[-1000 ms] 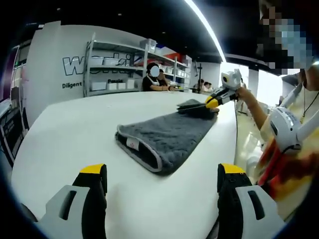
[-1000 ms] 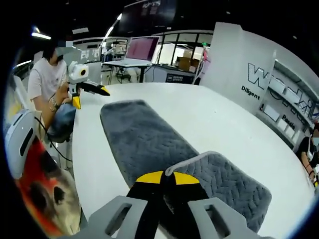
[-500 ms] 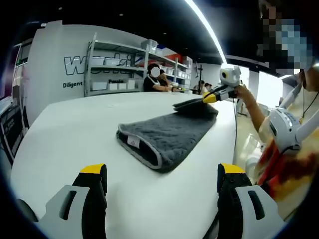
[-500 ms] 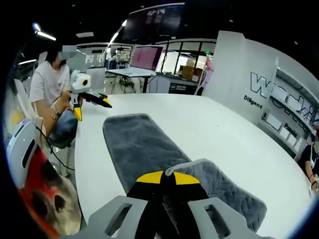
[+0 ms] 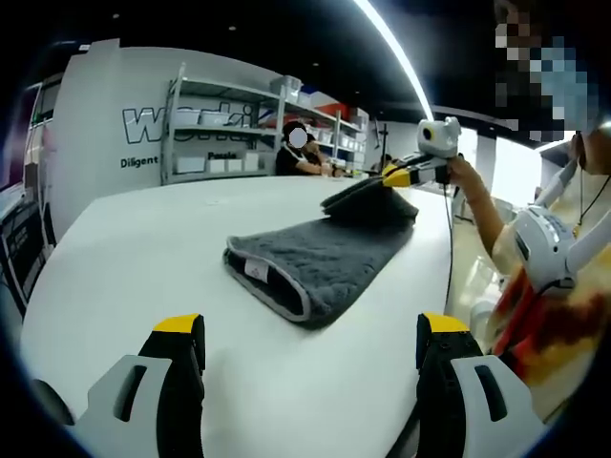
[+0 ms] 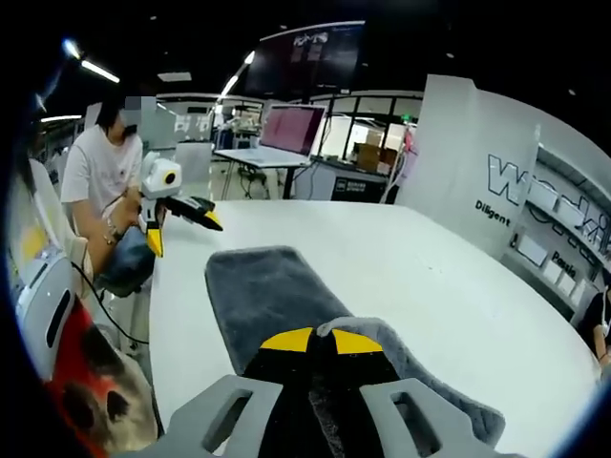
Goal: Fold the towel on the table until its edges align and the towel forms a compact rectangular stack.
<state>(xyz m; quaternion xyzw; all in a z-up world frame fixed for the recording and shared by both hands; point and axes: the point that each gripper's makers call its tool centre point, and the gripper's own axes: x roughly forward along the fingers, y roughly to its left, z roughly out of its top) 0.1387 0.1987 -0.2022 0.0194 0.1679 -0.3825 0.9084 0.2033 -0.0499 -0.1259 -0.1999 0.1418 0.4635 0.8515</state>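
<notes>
- My left gripper [image 5: 310,358] hangs over the near part of the white table [image 5: 143,248] with its two yellow-tipped jaws spread wide; nothing lies between them and they touch nothing.
- In the right gripper view, that same left gripper [image 6: 181,218] shows at the far end of the table, jaws apart, held in a person's hand [image 6: 119,221].
- My right gripper [image 6: 320,341] has its yellow tips pressed together on the light-trimmed edge of the grey towel [image 6: 277,301], so it is clamped on the fabric.
- In the left gripper view, my right gripper [image 5: 391,177] is at the far end of the towel [image 5: 325,253], holding that end raised off the table so it slopes up like a flap.
- The towel lies lengthwise on the table between the two grippers; its near end is doubled over, with a pale border and a small white label [image 5: 253,272] facing my left gripper.
- The lifted end is well apart from the left gripper's jaws.
- Behind the table stand a metal shelf rack [image 5: 224,129] against a white wall with lettering [image 5: 172,119], and a person [image 5: 291,153] sits there.
</notes>
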